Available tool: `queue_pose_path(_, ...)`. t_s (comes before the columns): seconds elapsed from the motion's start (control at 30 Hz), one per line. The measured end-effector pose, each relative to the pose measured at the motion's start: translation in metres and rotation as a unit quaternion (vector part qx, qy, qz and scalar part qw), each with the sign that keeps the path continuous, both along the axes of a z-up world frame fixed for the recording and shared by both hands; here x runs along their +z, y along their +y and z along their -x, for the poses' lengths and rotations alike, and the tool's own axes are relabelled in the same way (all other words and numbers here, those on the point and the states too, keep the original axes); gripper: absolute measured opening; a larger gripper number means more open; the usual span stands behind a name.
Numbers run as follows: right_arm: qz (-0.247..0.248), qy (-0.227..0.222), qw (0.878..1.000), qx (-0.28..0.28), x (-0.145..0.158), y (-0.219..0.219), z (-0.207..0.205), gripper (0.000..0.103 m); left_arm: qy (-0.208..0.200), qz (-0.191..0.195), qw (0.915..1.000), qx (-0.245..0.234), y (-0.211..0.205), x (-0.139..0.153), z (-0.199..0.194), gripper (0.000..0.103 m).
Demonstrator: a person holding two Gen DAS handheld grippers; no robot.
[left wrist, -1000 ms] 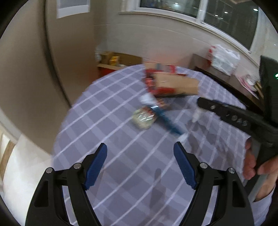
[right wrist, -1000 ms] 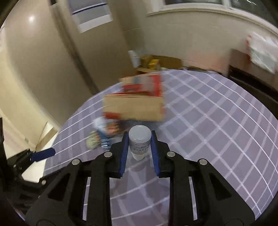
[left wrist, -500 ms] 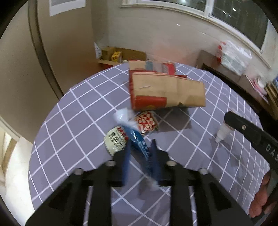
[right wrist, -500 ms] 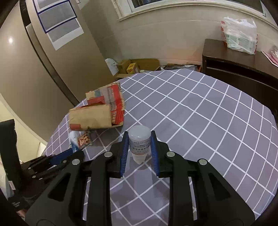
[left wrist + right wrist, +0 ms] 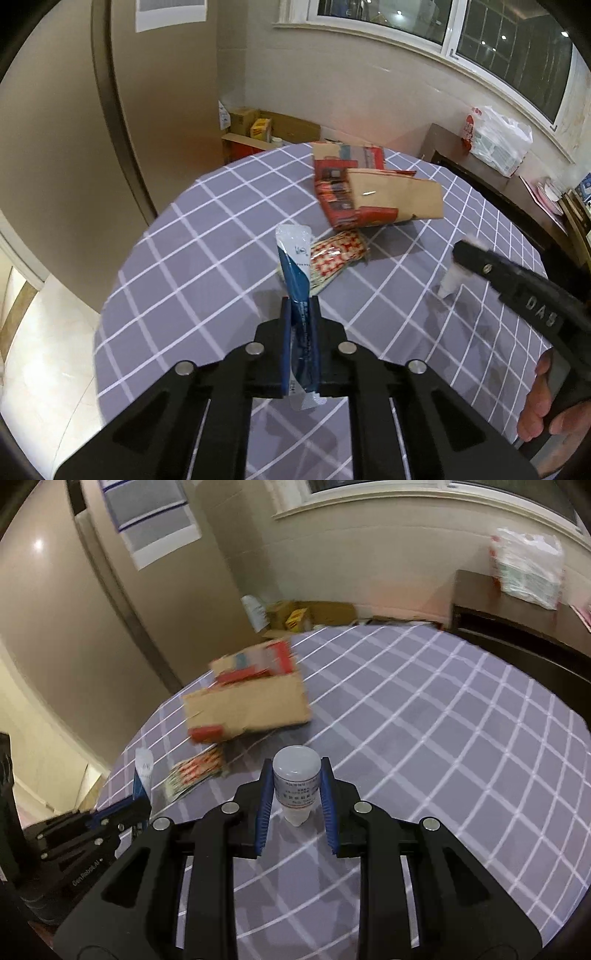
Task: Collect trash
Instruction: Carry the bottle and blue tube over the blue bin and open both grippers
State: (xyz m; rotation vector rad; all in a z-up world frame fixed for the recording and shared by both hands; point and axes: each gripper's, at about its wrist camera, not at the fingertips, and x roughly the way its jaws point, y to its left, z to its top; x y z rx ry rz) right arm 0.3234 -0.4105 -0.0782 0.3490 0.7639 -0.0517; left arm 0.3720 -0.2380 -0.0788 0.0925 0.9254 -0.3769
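Lifting blue sachet [image 5: 297, 291] off table [image 5: 207, 236], left jaws newly clamped, right jaws still pinching white bottle [image 5: 296, 782]

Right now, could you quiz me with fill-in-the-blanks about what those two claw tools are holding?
The left gripper is shut on a blue and white ____.
The right gripper is shut on a small white ____.
The paper bag lies on the ____ tablecloth.
Missing words: sachet; bottle; checked

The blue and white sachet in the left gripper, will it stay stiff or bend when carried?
The sachet is thin and flat, so it probably flexes. It stands upright past the left gripper, so it seems light. Its glossy film may be slippery.
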Motion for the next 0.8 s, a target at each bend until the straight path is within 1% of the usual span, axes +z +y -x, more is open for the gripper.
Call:
queue_pose_path(0.23,-0.007,-0.017,0.999,0.051,0.012,0.046,0.004,0.024,-0.006,-0.008,0.9997,0.022,0.036,0.004,0.01,0.009)
queue_pose_path(0.37,-0.012,-0.021,0.998,0.059,0.016,0.065,0.005,0.024,-0.008,-0.007,0.9992,0.038,0.063,0.006,0.015,0.009)
queue_pose_path(0.6,-0.009,-0.013,0.995,0.095,0.015,0.116,0.001,0.024,-0.009,-0.008,0.9973,0.073,0.114,0.006,0.024,0.009)
queue_pose_path(0.8,-0.003,-0.007,0.99,0.138,0.014,0.17,-0.005,0.024,-0.001,-0.007,0.9937,0.111,0.167,-0.002,0.029,0.009)
